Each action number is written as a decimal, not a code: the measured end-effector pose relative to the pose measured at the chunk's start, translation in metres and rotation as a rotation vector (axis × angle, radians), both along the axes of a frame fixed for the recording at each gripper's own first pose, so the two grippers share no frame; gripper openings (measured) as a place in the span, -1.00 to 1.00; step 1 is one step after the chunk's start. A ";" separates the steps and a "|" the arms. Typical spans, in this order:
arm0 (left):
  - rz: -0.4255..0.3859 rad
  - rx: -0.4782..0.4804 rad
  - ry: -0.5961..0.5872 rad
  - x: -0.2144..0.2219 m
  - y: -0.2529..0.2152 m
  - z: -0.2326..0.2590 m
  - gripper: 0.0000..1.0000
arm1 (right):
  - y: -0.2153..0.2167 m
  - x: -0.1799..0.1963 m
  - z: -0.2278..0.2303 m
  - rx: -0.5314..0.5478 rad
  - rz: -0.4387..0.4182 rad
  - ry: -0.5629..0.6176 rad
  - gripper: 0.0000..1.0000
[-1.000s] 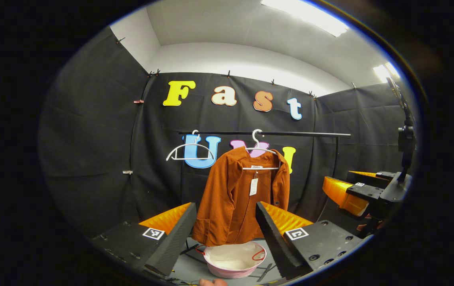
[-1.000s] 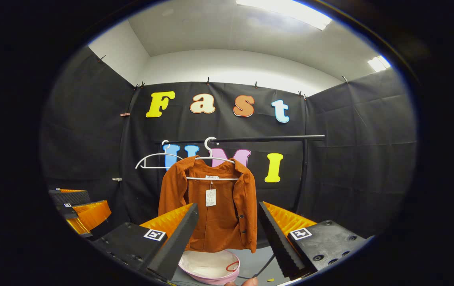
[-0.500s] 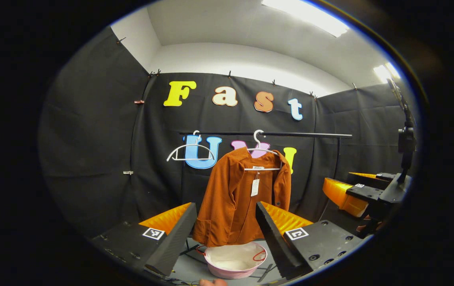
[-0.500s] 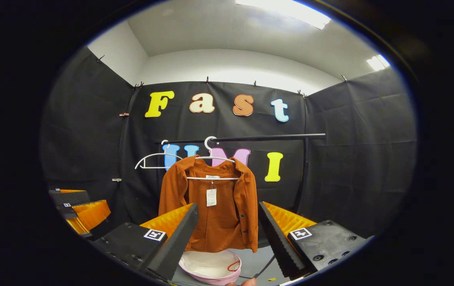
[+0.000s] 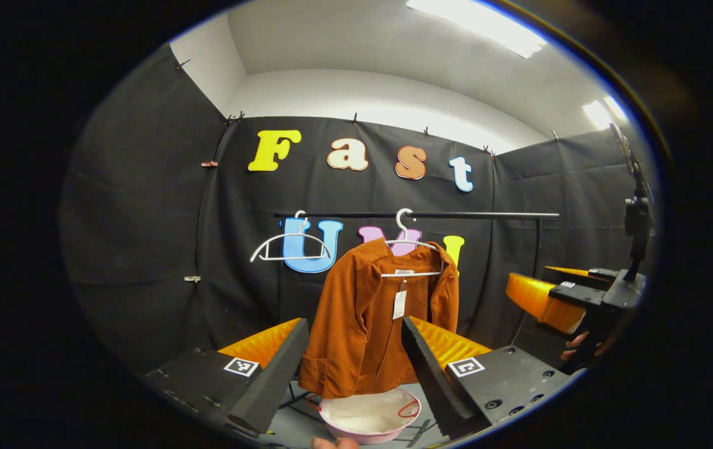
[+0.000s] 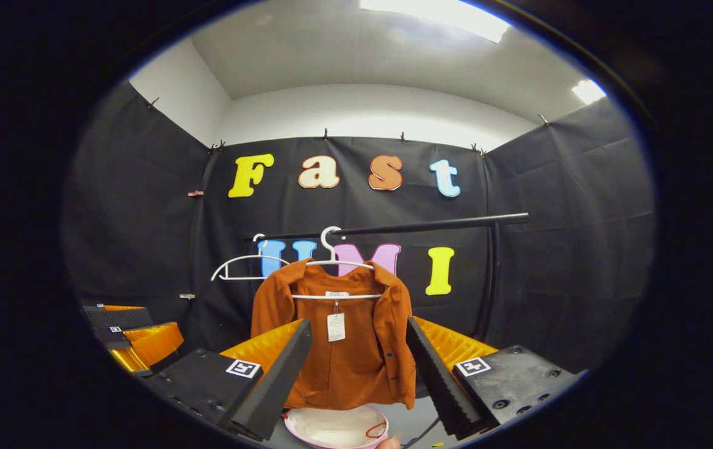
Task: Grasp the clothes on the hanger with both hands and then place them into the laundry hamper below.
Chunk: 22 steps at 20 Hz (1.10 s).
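The left claw (image 5: 355,355) stands with its two fingers spread wide and nothing between them, and the right claw (image 6: 359,358) is the same: parted and empty. Both point forward at the garment from well back, side by side; in the left gripper view the right claw shows off to one edge with part of a hand (image 5: 576,344) behind it.

Just past the fingertips, low down, sits the pink laundry hamper (image 5: 371,416) on the floor, its pale lining open upward and directly under the garment's hem. Above it hangs the rust-orange jacket (image 5: 373,324), front open, a paper tag (image 6: 335,327) dangling at the neckline, both shoulders draped over a white hanger (image 6: 337,274). The hanger hooks onto a black rail (image 6: 418,226) along the back wall, with an empty white hanger (image 5: 291,243) beside it on the same rail.

The step in hand appears to be the approach: neither claw touches the cloth yet, so nothing of the grasp is done. The next move likely calls for both claws to advance together and rise toward the shoulders, one on each side of the collar, and close on fabric rather than on hanger wire. The cloth must then slip clear of the hanger's arms before being lowered straight into the hamper; a one-sided pull could drag the hanger along the rail.
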<state>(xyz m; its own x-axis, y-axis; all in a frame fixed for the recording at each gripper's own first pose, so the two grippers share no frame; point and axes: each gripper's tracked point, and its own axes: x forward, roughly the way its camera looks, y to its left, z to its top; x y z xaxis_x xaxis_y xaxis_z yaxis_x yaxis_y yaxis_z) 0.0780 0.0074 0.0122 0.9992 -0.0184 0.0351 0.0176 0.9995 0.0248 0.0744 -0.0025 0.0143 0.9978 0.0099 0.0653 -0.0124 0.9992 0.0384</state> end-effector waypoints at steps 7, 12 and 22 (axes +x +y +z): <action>-0.013 0.039 -0.019 0.121 -0.038 -0.002 0.89 | -0.041 0.117 -0.025 0.069 -0.038 -0.012 0.94; 0.078 0.032 -0.052 0.211 -0.038 -0.009 0.89 | -0.054 0.202 -0.053 0.070 -0.038 -0.029 0.94; 0.232 0.143 -0.075 0.293 -0.019 -0.030 0.89 | -0.057 0.308 -0.111 0.079 -0.015 0.007 0.75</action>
